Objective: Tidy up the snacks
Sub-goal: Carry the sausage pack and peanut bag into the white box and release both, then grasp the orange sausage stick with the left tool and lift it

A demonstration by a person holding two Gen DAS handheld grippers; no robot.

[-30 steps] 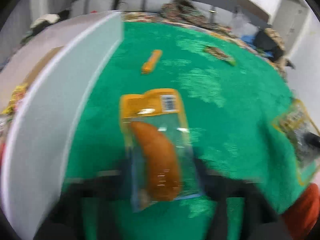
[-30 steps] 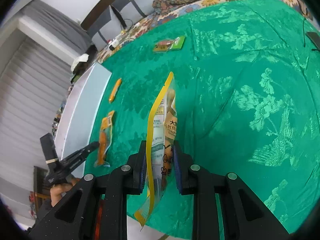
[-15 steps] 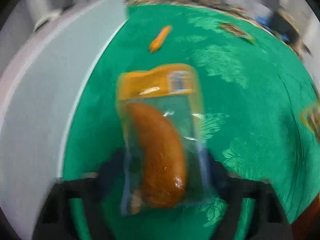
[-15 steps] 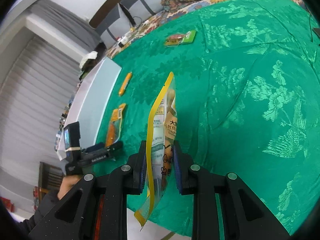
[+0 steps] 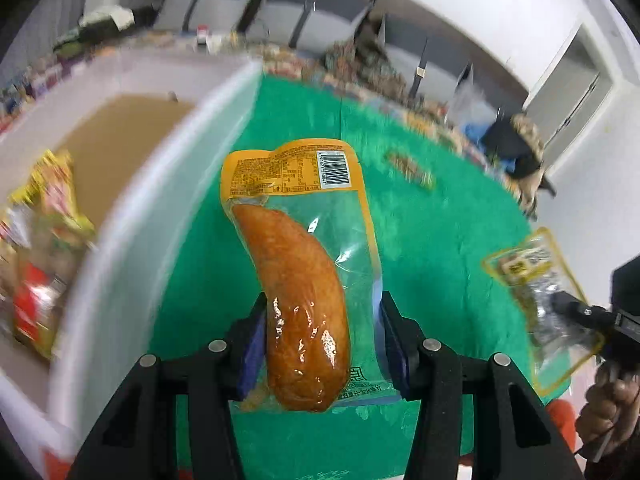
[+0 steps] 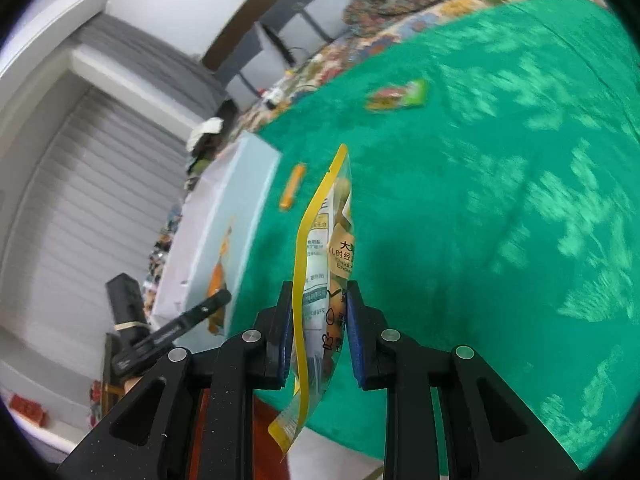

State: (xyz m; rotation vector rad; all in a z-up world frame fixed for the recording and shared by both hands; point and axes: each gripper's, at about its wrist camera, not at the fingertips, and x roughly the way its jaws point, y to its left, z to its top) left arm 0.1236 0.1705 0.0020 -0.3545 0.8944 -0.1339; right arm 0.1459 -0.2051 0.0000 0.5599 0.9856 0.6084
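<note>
Packets in white bin [image 5: 168, 184] at left [image 5: 44, 264] smeared by motion blur, labels unreadable. Small snack [image 5: 410, 166] on green cloth [image 5: 436, 240] beyond held sausage pack [image 5: 304, 280] too blurred to identify. Lower end of sausage pack hidden between left gripper [image 5: 320, 348] pads. Yellow-edged pouch [image 5: 536, 300] at right partly covered by right gripper and cut near frame edge. In right wrist view, green-and-red packet [image 6: 398, 96] blurred, print illegible. Pouch bottom hidden below right gripper [image 6: 318, 334]. Orange stick [image 6: 293, 186] too small to read. Cloth pattern smeared at right.
</note>
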